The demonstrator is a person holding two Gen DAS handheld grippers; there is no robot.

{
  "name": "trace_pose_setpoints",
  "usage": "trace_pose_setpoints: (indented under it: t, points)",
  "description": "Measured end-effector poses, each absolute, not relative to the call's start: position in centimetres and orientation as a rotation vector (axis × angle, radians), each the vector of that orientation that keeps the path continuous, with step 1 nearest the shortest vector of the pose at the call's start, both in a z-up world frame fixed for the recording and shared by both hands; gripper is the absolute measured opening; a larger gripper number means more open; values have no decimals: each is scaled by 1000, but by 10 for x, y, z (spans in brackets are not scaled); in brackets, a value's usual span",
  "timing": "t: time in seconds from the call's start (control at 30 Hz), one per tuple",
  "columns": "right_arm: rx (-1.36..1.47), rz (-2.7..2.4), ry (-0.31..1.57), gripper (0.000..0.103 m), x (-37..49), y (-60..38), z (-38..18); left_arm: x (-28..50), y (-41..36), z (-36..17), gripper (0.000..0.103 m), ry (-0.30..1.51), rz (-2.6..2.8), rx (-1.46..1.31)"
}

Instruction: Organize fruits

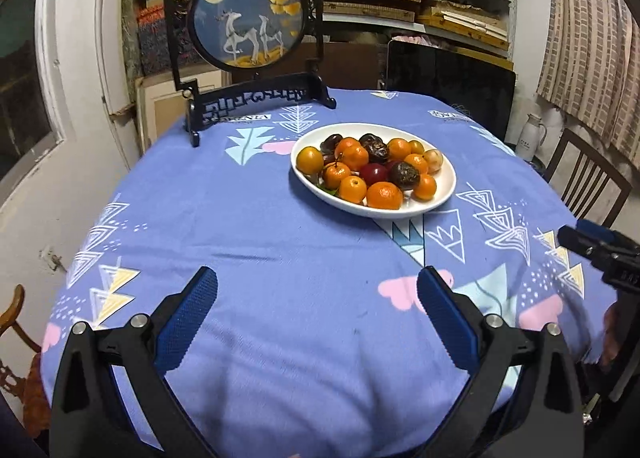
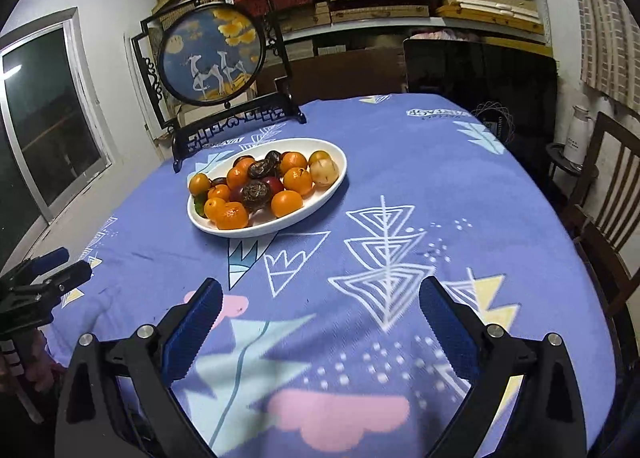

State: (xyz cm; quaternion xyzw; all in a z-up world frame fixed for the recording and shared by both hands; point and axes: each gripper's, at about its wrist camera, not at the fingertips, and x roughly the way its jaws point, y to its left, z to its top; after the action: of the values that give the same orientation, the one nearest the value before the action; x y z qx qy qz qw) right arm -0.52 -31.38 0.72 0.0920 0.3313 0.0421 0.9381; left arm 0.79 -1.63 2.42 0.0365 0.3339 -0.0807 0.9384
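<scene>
Left tool (image 1: 316, 290): jaws spread wide, nothing between them, blue pads clear of the cloth. It sits low centre of the left wrist view, over bare blue patterned cloth (image 1: 280, 242) on the desk.

Right tool (image 2: 320, 298): jaws equally wide, empty, touching nothing. Low centre of the right wrist view, over the cloth's white triangle print.

Each tool shows in the other's view: the right tool at the right edge of the left view, the left tool at the lower left edge of the right view, with part of a hand (image 2: 40, 370) below it. Both are well apart from the fruit.

Fruit: all on a white oval plate (image 1: 444, 193). In the left view the plate is just right of centre, above the tool; in the right view, left of centre. On it: oranges (image 1: 384, 195), many, piled together; a few dark wrinkled fruits (image 1: 404, 174); one red fruit (image 1: 374, 171) mid-plate; one pale yellow fruit (image 1: 434, 159) at the plate's right end. No fruit lies on the cloth.

Behind the plate, upper left of both views: round deer picture in a black stand (image 1: 246, 17), standing on the desk's far edge.
</scene>
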Motion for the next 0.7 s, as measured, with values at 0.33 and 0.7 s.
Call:
trace_pose_setpoints:
  t: [0.33,0.7]
  points:
    - [207,83,635,99,-36,-318,23,-17,-10,41,98,623,-122,90]
    - [198,88,634,99,-43,-313,26,-20,-6,42,98,620,-112,97]
